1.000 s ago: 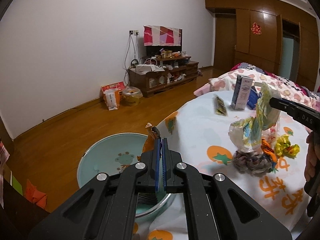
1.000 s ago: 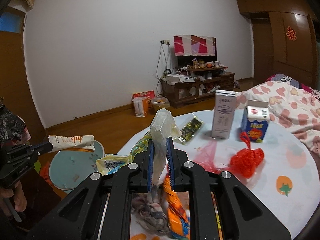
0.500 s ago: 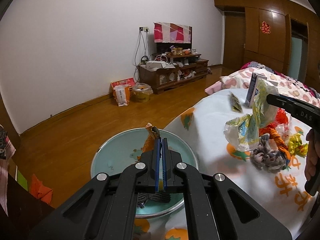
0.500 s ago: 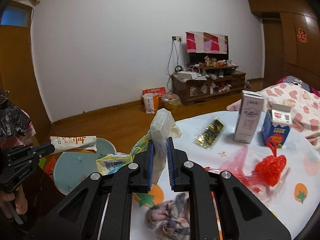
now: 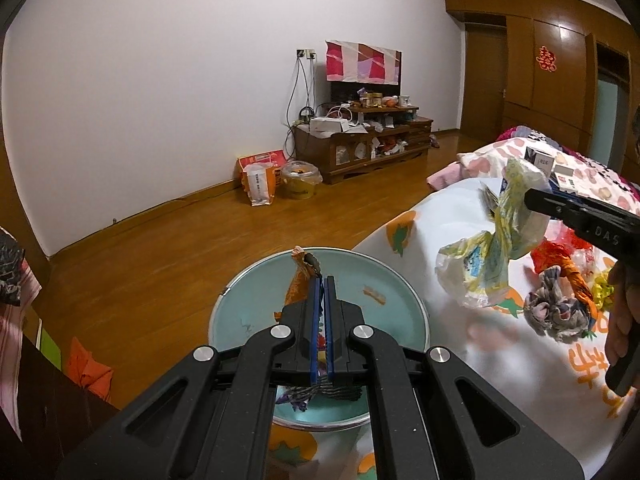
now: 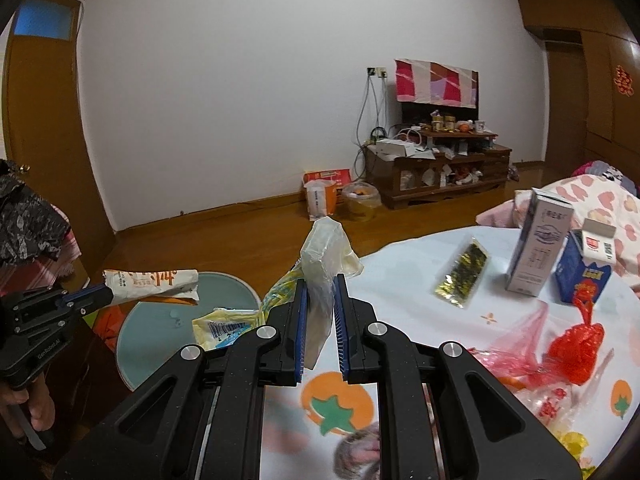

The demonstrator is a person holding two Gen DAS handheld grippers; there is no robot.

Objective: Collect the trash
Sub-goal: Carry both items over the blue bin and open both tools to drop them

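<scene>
Hovering over the round pale-teal basin, the left gripper pinches an orange-and-white snack wrapper. The right gripper, clamping a crumpled yellow-white plastic bag, sits farther off, the basin to its left

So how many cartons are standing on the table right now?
2: a tall white carton at the far side of the table, and a blue carton right beside it. Others may be out of view.

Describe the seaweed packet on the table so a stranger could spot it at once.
Start at the round table with the orange-fruit cloth. Two cartons stand near its far edge, a tall white carton and a blue carton. Just left of them lies the seaweed packet, flat and clear, dark green with gold glints, the only thing there lying down.
</scene>
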